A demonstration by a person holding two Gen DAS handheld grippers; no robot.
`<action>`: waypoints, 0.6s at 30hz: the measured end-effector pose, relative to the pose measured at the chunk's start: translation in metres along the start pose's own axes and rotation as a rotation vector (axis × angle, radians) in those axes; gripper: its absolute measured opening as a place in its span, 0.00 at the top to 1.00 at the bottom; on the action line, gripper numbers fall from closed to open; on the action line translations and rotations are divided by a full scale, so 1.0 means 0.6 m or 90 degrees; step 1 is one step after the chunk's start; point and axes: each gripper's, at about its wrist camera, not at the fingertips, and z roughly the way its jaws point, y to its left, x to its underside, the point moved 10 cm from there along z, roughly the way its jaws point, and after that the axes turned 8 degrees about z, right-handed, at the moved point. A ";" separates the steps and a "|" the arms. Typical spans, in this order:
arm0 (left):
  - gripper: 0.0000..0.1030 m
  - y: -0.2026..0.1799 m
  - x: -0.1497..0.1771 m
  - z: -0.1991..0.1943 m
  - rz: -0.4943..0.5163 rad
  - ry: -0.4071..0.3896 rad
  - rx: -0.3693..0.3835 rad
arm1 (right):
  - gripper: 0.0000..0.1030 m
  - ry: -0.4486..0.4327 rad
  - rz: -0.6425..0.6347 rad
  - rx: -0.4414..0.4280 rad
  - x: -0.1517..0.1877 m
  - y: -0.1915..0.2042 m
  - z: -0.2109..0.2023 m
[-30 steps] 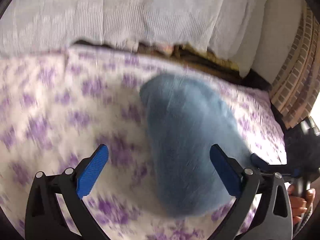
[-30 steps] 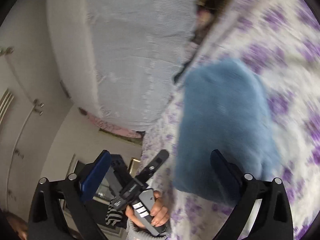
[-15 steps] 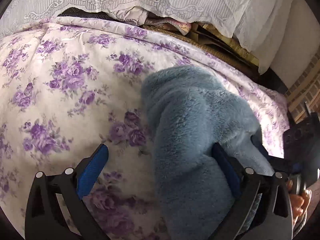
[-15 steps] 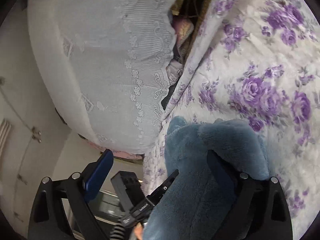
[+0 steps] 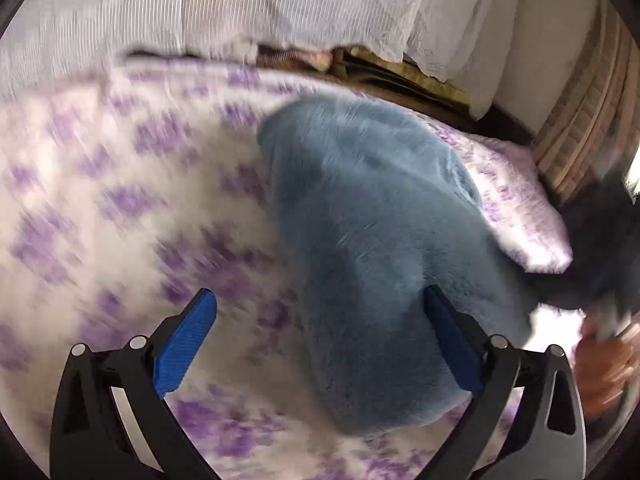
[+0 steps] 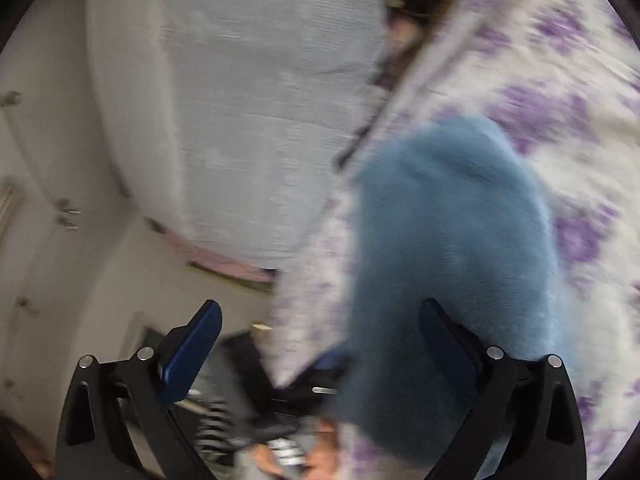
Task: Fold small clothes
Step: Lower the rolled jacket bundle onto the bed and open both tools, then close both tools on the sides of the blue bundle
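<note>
The blue fleece garment (image 5: 384, 264) lay in a folded bundle on the bed, its long axis running away from both tools, the near end down at the fingers and the far rounded end up toward the white lace cover (image 5: 248, 4). From the left wrist view it sat to the right of centre: the left tool (image 5: 320, 340) gaped wide, its right finger against or just over the fleece edge, its left finger over bare floral bedspread (image 5: 100, 200), and nothing was pinched. From the right wrist view, the same story on the other flank: the right tool (image 6: 320, 340) stood wide open, jaws just eased in a touch, the fleece by its right finger but gripped by neither pad. So the bundle lay between the two tools, each about as near as the other, and any next fold would likely run across that long axis.

The bed carried a white spread with purple flowers; both views were smeared with motion. Beyond were the lace-covered pile, a pale wall (image 6: 60, 160), and brick at the far right (image 5: 576, 128). A hand (image 5: 604, 364) showed at the edge.
</note>
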 end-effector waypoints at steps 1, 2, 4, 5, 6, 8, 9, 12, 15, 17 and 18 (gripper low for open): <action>0.04 0.002 0.003 0.001 -0.021 0.009 0.012 | 0.10 -0.019 -0.013 -0.012 0.003 0.000 -0.012; 0.04 0.006 0.004 -0.010 -0.040 0.003 0.009 | 0.09 -0.025 -0.008 -0.006 0.009 0.005 -0.022; 0.04 0.004 0.008 -0.034 -0.021 -0.021 -0.029 | 0.03 -0.028 -0.016 -0.001 0.021 0.023 -0.039; 0.04 0.000 0.011 -0.049 -0.001 -0.035 -0.058 | 0.03 -0.037 -0.037 -0.006 0.030 0.036 -0.051; 0.04 -0.003 0.015 -0.061 0.011 -0.044 -0.077 | 0.03 -0.044 -0.059 0.001 0.042 0.044 -0.063; 0.05 -0.009 0.025 -0.078 0.019 -0.051 -0.096 | 0.03 -0.057 -0.080 0.036 0.061 0.035 -0.085; 0.05 -0.011 0.028 -0.083 0.020 -0.051 -0.101 | 0.03 -0.069 -0.088 0.056 0.071 0.028 -0.098; 0.05 -0.017 0.046 -0.101 0.029 -0.050 -0.135 | 0.03 -0.086 -0.093 0.102 0.084 0.014 -0.121; 0.05 -0.025 0.053 -0.116 0.045 -0.053 -0.162 | 0.03 -0.095 -0.106 0.139 0.094 0.004 -0.129; 0.05 -0.034 0.063 -0.129 0.058 -0.058 -0.174 | 0.03 -0.089 -0.106 0.136 0.101 0.005 -0.130; 0.05 -0.038 0.069 -0.137 0.062 -0.060 -0.179 | 0.03 -0.086 -0.107 0.134 0.103 0.007 -0.128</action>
